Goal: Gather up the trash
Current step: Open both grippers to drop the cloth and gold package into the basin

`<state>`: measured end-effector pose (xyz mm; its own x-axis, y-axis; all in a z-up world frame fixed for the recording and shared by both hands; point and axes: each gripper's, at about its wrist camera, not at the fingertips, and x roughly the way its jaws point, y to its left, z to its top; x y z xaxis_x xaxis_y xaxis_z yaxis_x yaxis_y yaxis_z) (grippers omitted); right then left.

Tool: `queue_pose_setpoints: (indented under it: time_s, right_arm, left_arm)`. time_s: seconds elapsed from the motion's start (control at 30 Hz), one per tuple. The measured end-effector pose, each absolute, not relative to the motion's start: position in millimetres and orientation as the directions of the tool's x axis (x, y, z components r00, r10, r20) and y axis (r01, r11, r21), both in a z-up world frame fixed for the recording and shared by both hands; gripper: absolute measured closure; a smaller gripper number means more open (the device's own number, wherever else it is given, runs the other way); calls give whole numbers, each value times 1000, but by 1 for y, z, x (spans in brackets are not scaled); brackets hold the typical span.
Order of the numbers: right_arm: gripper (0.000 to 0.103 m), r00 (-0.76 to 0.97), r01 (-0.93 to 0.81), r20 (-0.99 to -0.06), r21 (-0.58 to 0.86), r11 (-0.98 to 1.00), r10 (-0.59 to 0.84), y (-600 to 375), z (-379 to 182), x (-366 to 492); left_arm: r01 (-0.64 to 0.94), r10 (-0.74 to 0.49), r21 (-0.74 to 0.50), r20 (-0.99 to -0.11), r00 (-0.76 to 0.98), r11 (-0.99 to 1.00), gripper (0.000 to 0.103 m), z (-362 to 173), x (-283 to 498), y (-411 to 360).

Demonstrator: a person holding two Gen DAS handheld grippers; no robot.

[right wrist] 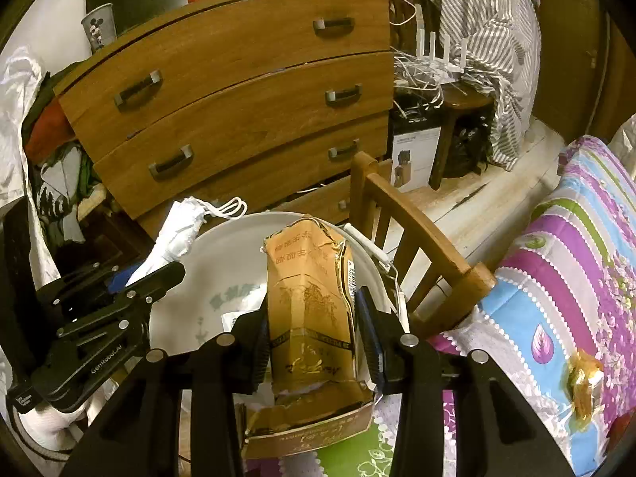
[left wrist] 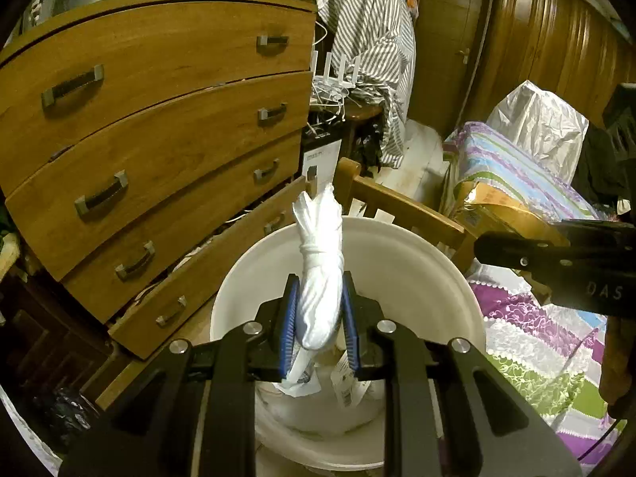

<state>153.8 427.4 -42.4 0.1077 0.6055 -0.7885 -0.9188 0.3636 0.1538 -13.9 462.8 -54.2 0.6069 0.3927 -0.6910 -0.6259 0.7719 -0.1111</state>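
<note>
Wooden drawers [left wrist: 159, 119] fill the background of the left wrist view, with a striped bedspread [left wrist: 536, 338] at right. Below them, the left gripper [left wrist: 320, 318] has its blue pads clamped on a twisted white plastic bag [left wrist: 321, 278], held upright above a white bucket [left wrist: 417, 262] that holds paper scraps. The right gripper shows at the right edge. From the right wrist view, the right gripper [right wrist: 314, 338] squeezes a torn brown paper carton [right wrist: 310, 310] between its fingers, over the bucket's [right wrist: 190, 278] rim beside a wooden chair [right wrist: 417, 234]. The left gripper [right wrist: 131, 282] sits at left, gripping the white bag [right wrist: 179, 230].
</note>
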Motion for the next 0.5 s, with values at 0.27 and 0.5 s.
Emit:
queue_pose_setpoints:
  time_s: [0.27,0.5]
  right_arm:
    - [62,108,-918,-789,153,365,604,428,-43,154]
    - [62,107,-919,-789,153,363,605,431,-44,156]
  left_arm:
    - [-625,393,-109,-691,607,773,83,-53,-14,462]
    - [-628,395,-109,-691,605,770,83,-56,-13,465]
